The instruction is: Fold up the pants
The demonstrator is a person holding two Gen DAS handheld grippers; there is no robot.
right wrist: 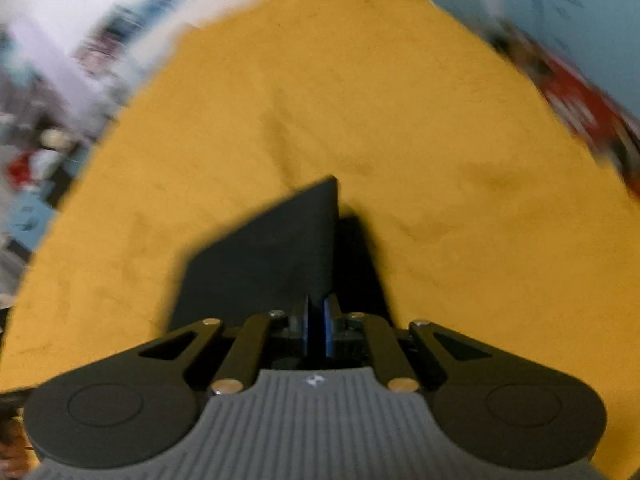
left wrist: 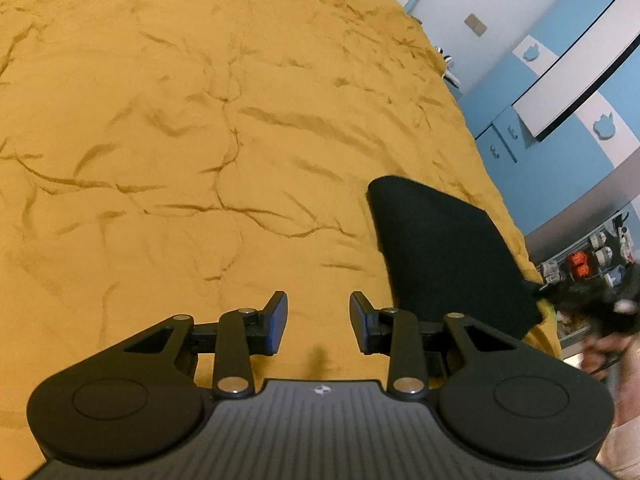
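— So, where are the pants (right wrist: pixel 260 256) now?
— Lower centre of your right wrist view, a dark folded panel clenched between your right gripper (right wrist: pixel 319 328) pads, lifted off the mustard bedspread (right wrist: pixel 440 160).
— And your left gripper (left wrist: pixel 319 322)?
— Released, fingers apart over bare bedspread at bottom centre; the pants show at the lower right of that frame, beside the bed's edge
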